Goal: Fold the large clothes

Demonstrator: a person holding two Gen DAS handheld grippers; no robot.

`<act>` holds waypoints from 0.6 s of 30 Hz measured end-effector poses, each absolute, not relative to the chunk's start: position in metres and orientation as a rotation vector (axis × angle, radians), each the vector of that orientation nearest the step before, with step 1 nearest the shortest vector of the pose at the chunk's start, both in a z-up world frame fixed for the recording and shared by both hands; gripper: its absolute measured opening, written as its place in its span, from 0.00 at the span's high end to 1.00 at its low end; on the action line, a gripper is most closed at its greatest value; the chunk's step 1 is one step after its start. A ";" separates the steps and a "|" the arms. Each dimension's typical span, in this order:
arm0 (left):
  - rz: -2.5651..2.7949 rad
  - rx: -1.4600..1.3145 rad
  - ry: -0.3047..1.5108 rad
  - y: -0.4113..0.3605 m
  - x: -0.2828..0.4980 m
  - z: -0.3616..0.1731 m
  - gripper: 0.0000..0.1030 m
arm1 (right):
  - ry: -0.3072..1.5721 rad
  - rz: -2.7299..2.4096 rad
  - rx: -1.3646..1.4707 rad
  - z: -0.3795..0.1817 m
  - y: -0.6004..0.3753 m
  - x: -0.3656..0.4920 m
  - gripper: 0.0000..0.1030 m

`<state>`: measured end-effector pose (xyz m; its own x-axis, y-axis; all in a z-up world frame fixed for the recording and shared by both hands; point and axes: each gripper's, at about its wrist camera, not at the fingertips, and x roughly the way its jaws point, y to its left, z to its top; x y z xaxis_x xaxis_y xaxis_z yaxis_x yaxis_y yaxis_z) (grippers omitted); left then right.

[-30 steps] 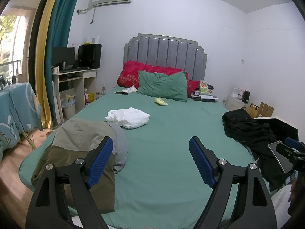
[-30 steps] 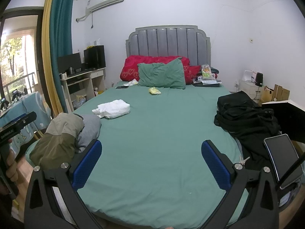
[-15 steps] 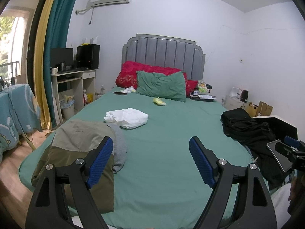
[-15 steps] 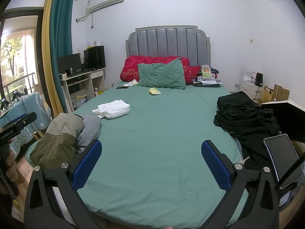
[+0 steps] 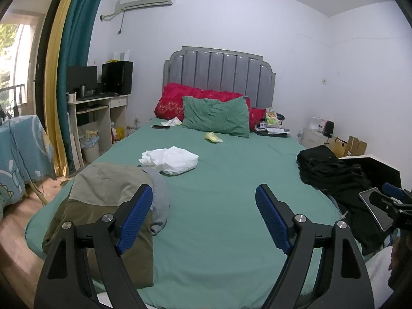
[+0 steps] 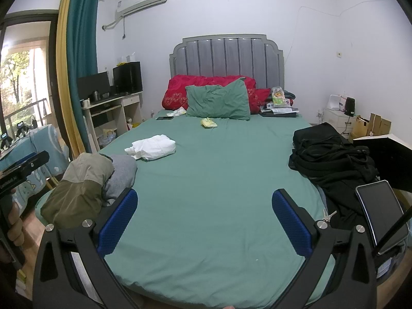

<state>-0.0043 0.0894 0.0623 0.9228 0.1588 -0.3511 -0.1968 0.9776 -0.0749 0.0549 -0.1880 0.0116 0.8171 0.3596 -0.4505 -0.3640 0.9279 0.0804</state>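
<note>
At the foot of the green-sheeted bed [image 6: 213,180], both grippers are held above the mattress edge, jaws spread wide and nothing gripped. The left gripper [image 5: 203,219] is placed just beside an olive jacket [image 5: 103,200] heaped over a grey garment [image 5: 159,198] at the bed's near left corner; the heap's long axis appears to run away from the camera. The right gripper [image 6: 204,221] is pointed at bare sheet, with a black clothes pile [image 6: 329,159] lying to its right along the bed's edge. A white folded garment [image 6: 152,149] is seen farther up the bed. The left gripper is judged nearer the olive jacket, the right nearer the black pile.
</note>
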 end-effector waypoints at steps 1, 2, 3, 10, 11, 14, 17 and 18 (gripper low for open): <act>0.183 -0.113 0.349 0.089 -0.005 0.062 0.18 | 0.480 0.386 -0.010 0.012 -0.188 0.054 0.00; 0.182 -0.112 0.353 0.090 -0.005 0.062 0.18 | 0.481 0.384 -0.010 0.012 -0.186 0.053 0.00; 0.182 -0.114 0.354 0.090 -0.006 0.062 0.18 | 0.479 0.384 -0.010 0.013 -0.186 0.052 0.00; 0.182 -0.107 0.352 0.089 -0.007 0.063 0.18 | 0.480 0.384 -0.008 0.012 -0.186 0.053 0.00; 0.183 -0.108 0.352 0.089 -0.008 0.062 0.18 | 0.479 0.383 -0.010 0.012 -0.186 0.053 0.00; 0.182 -0.109 0.354 0.089 -0.008 0.063 0.18 | 0.480 0.384 -0.009 0.012 -0.186 0.052 0.00; 0.179 -0.106 0.353 0.089 -0.008 0.063 0.18 | 0.478 0.383 -0.010 0.012 -0.185 0.052 0.00; 0.179 -0.106 0.352 0.089 -0.008 0.063 0.18 | 0.480 0.384 -0.009 0.012 -0.185 0.052 0.00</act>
<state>-0.0081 0.0893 0.0630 0.9230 0.1553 -0.3520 -0.1922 0.9787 -0.0723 0.0523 -0.1854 0.0123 0.8172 0.3580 -0.4517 -0.3619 0.9287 0.0812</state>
